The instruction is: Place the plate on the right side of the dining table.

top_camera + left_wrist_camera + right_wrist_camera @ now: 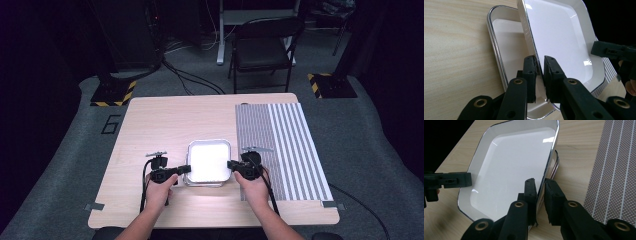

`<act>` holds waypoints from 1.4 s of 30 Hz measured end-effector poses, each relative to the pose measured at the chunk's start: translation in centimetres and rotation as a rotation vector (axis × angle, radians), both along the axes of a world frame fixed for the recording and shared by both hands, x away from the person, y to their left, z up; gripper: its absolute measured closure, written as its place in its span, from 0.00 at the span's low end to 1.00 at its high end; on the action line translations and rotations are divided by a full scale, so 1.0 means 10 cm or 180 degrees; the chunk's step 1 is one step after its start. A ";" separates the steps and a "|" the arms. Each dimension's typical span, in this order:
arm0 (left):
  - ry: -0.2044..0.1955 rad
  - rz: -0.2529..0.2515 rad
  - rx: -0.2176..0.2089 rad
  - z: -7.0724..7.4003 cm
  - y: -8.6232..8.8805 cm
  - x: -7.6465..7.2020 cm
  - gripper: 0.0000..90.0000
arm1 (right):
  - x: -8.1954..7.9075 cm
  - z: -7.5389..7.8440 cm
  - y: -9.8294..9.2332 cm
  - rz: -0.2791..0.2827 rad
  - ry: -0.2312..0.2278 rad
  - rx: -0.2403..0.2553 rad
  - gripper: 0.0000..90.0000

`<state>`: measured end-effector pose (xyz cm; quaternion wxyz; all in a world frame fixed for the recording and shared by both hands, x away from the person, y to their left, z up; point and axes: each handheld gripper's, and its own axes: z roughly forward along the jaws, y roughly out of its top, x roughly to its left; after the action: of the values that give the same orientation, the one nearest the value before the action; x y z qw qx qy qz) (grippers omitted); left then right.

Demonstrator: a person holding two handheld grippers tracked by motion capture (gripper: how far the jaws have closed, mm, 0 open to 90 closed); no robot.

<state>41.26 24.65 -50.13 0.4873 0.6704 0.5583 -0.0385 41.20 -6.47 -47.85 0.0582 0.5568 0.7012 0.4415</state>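
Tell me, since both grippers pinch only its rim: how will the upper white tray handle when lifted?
The upper tray looks thin, so probably light but may flex between the left gripper and right gripper. Its glossy surface suggests it could slip.

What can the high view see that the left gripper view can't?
The high view alone takes in the whole table, the chair behind it, the floor, and both of the person's forearms.

The left gripper view alone reveals two trays: the top tray is lifted clear of a bottom tray lying on the wood, and the left gripper has its fingers pinching the top tray's rim.

Both show the white top tray, the striped mat, the wooden table, and the right gripper at the tray's other side.
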 end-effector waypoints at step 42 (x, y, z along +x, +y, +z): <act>-0.0049 -0.0132 0.0148 0.11 -0.31 0.09 0.89 | 0.00 0.02 -0.33 0.0004 0.0030 0.0076 0.88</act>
<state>42.13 21.56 -48.98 0.4749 0.6933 0.5412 -0.0304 41.19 -9.74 -47.63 0.0479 0.5590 0.6965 0.4473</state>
